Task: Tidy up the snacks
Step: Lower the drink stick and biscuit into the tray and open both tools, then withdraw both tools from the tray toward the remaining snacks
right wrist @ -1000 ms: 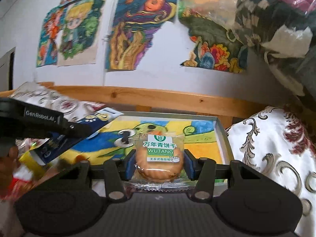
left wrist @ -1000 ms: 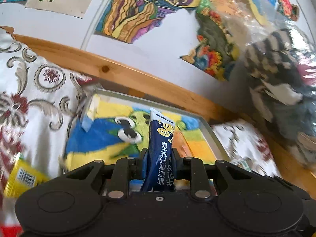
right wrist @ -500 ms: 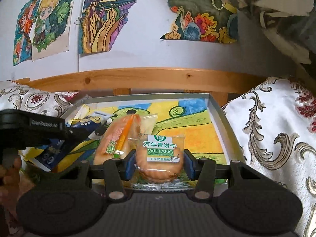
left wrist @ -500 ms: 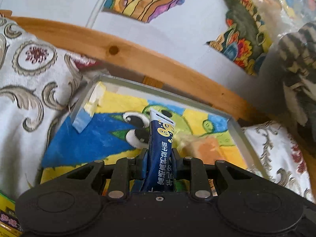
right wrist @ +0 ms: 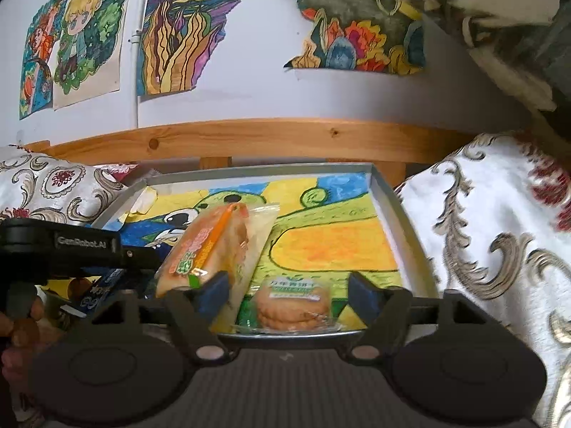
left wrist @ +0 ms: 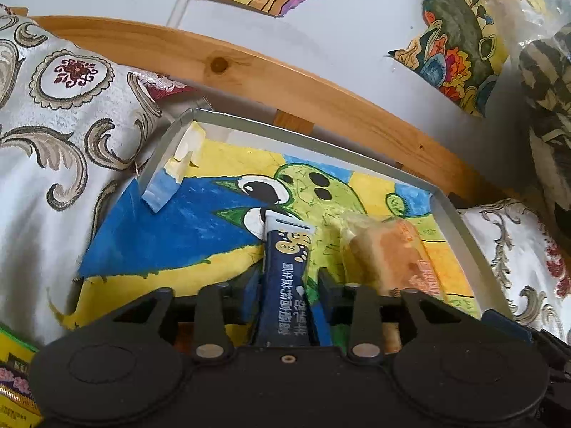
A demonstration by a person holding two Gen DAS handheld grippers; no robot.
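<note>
Released moments ago, one biscuit pack (right wrist: 292,303) lies in the tray (right wrist: 399,210) between the right gripper (right wrist: 291,290)'s spread fingers.
Left gripper (left wrist: 289,285) fingers clamp one blue sachet (left wrist: 287,281); one bread pack (right wrist: 214,246) lies beside.

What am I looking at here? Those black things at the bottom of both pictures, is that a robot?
No robot: a person holds a hand-operated gripper in each hand, and each carries a camera looking along its jaws. In the left-hand view, the left gripper is shut on a dark blue snack stick packet. In the right-hand view, the right gripper stands open around a clear-wrapped round biscuit lying in a shallow grey tray lined with a bright painted picture. An orange wrapped cake lies there too. Patterned white cloth surrounds the tray.
</note>
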